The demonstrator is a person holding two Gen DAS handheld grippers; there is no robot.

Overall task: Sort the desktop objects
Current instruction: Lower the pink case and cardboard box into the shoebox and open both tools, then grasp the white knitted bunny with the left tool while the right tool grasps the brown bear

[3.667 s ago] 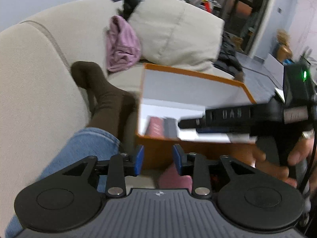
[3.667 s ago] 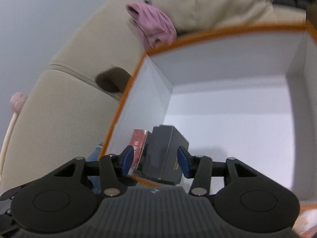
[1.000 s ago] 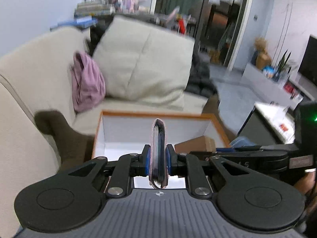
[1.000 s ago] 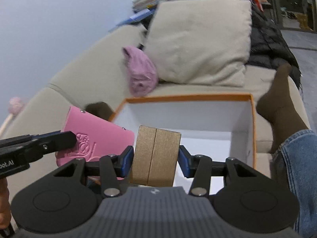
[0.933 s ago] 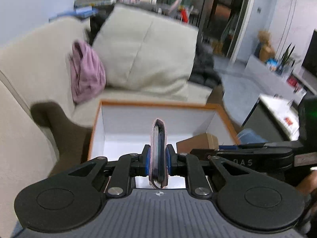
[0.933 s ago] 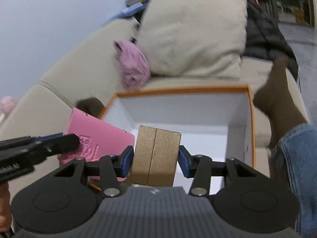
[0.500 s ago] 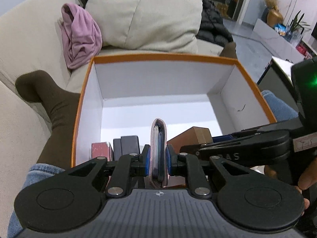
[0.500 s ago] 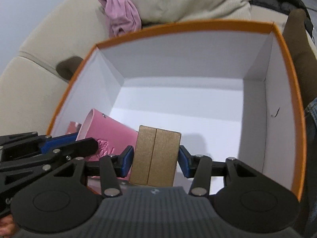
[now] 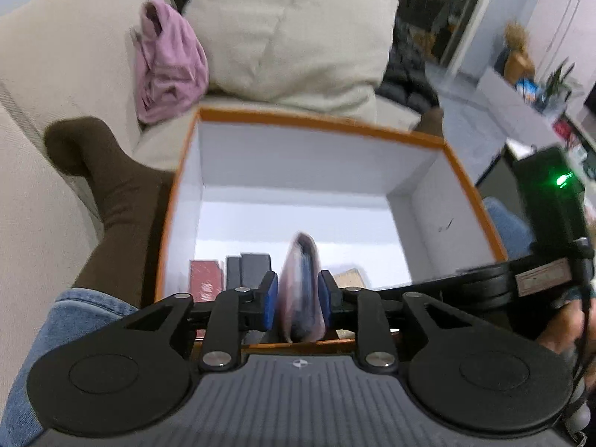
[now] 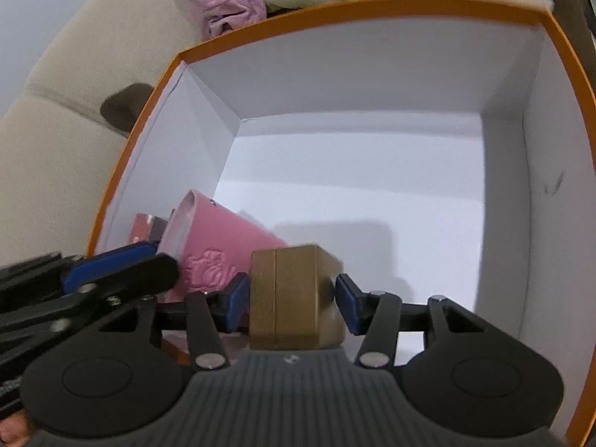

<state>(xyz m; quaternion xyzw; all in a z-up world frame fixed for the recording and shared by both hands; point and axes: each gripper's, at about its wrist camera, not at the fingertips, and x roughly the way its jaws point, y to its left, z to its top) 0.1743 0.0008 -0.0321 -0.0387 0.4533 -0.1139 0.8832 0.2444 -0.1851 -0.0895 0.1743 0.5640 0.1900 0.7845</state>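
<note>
Orange card rims the box, a square, open-topped carton with smooth white inner walls that sits on a beige fabric sofa. Left of the box in the left wrist view, a leg in a ribbed brown sock lies along its outer wall, blue denim below it. Beyond the box's far left corner a crumpled mauve cloth rests against a plump cream cushion.

Inside the box, against its near wall, a dark red carton stands at the left corner, with a matt black carton beside it. Next comes the pink wallet, soft embossed leather stood on edge, between the blue pads of the left gripper; those jaws are opening, and a sliver of gap shows at the left pad.

To the wallet's right, in the right wrist view, stands the gold box, a blocky, faintly shimmering carton with a seam down its front face, on the white floor of the box. The right gripper straddles it with jaws opening: the right pad stands clear, the left one just beside its face.
</note>
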